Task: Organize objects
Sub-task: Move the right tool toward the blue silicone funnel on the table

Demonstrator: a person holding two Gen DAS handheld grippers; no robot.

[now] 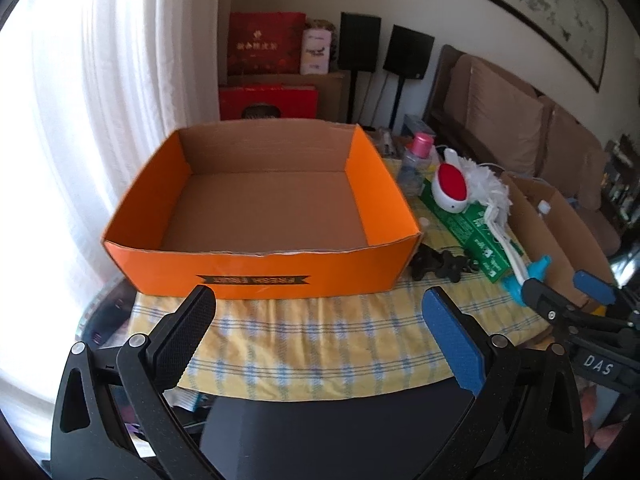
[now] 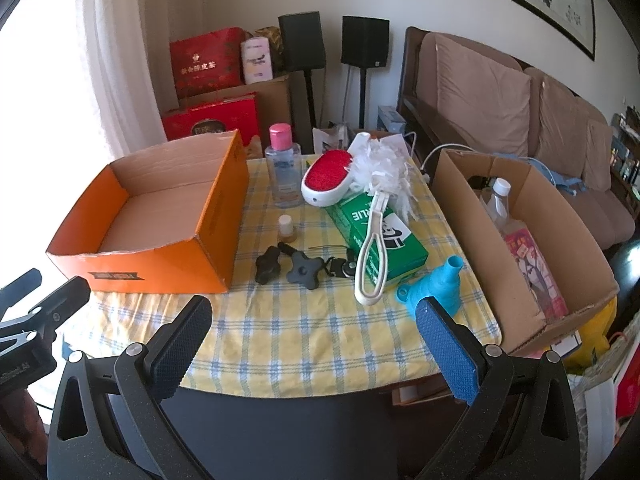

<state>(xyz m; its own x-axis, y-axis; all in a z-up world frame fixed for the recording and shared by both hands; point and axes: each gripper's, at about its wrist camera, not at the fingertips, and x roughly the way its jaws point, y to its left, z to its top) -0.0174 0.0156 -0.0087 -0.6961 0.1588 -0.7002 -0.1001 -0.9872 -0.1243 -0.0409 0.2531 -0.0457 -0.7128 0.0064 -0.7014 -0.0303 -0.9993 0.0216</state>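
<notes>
An empty orange cardboard box [image 1: 256, 268] [image 2: 160, 256] stands on the checked cloth at the left. Right of it lie a clear bottle with a pink cap [image 2: 283, 168], a small white-capped vial [image 2: 286, 229], two black star knobs [image 2: 303, 273], a green carton [image 2: 380, 236], a red-and-white lint brush [image 2: 326, 180], a white bath sponge on a handle [image 2: 374, 240] and a blue plastic piece [image 2: 434, 284]. My left gripper [image 1: 320, 300] is open and empty in front of the orange box. My right gripper [image 2: 314, 312] is open and empty near the table's front edge.
A brown cardboard box [image 2: 460, 216] at the right table edge holds a clear bottle [image 2: 500, 204] and a printed packet. Behind the table are a sofa [image 2: 520, 112], two speakers on stands, red gift boxes and a curtain at the left.
</notes>
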